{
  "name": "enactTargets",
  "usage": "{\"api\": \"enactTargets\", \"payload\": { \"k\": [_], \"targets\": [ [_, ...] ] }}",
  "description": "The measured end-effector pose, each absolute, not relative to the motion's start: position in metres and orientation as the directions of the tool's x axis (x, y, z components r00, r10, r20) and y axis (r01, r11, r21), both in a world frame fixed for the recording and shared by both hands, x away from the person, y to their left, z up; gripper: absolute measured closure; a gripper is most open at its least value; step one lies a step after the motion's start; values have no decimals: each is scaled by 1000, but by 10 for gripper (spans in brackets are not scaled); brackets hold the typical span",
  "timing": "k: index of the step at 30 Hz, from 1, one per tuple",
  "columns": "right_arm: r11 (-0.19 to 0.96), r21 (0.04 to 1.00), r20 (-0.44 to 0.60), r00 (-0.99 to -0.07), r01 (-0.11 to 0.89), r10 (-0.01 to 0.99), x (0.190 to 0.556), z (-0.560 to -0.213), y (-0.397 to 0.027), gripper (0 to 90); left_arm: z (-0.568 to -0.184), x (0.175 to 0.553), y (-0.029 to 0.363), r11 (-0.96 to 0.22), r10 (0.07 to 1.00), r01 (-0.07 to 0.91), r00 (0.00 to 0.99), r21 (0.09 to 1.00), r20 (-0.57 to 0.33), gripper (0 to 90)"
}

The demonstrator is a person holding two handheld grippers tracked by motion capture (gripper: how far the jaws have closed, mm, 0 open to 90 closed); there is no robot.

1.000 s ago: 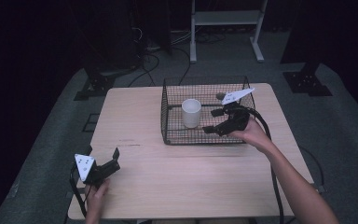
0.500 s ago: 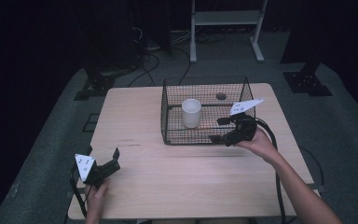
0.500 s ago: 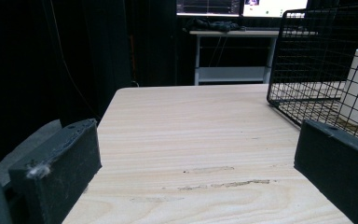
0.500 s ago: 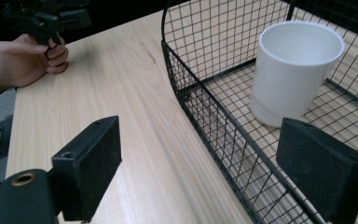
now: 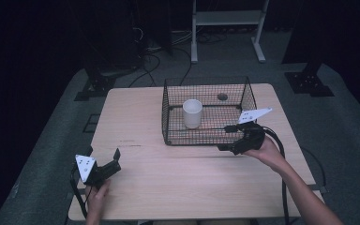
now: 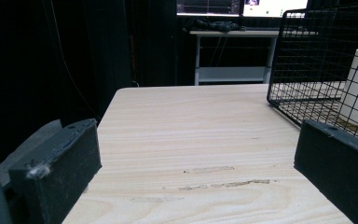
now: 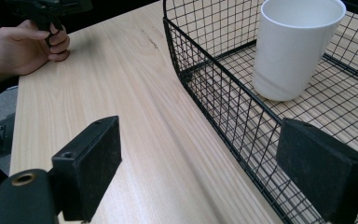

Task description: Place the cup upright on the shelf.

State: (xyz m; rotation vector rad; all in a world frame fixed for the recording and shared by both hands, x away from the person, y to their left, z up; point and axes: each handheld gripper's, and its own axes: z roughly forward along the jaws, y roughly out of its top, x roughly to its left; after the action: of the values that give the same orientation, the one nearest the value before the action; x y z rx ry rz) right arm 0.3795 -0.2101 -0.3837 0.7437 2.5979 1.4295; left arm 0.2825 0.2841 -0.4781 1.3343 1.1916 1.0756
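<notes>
At about 7 o'clock on the table, nearest the person, the left gripper rests low with its jaws spread wide and nothing between them. At about 3 o'clock the right gripper hovers just outside the near right corner of the wire basket, jaws released and parted, gripping nothing. Farther back, the white cup stands upright inside the basket, left of centre, apart from both grippers.

A white cylindrical cup stood upright inside a black wire-mesh basket at the far middle of a light wooden table, apparently nearer the basket's left wall.
</notes>
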Motion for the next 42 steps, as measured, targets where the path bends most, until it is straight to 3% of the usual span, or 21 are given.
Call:
{"api": "enactTargets", "payload": {
  "k": [42],
  "targets": [
    [438,805,151,-852,400,500,336,-416,-240,132,-478,282,284,-12,994,99,112,995,1,0]
  ]
}}
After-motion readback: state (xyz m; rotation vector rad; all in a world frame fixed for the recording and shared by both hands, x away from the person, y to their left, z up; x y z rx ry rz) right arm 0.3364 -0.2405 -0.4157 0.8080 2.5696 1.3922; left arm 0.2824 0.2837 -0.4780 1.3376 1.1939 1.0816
